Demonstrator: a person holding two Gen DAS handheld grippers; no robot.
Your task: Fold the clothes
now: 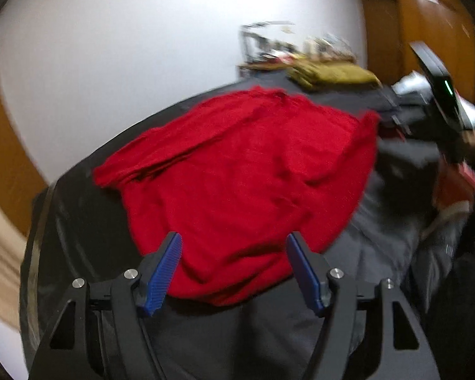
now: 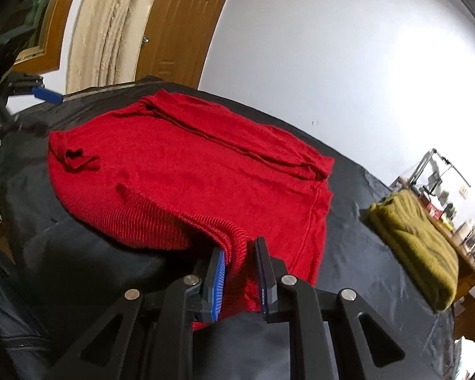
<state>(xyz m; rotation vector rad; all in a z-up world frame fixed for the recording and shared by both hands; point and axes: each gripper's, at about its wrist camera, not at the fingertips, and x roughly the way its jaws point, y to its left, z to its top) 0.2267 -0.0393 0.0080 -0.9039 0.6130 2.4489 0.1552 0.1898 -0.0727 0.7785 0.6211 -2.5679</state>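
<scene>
A red knit sweater lies spread on a table under a black cover, with one side folded over along the far edge. My left gripper hangs open just above the sweater's near edge, and its blue pads stand wide apart without pressing the cloth. In the right wrist view my right gripper is shut on the ribbed hem of the red sweater, and the pinched hem is raised a little off the black cover. One blue pad of the left gripper shows at the far left.
A folded olive sweater lies on the cover to the right of the red one, also seen as the olive sweater at the back. Behind it is a cluttered wooden shelf. A white wall and wooden doors ring the table.
</scene>
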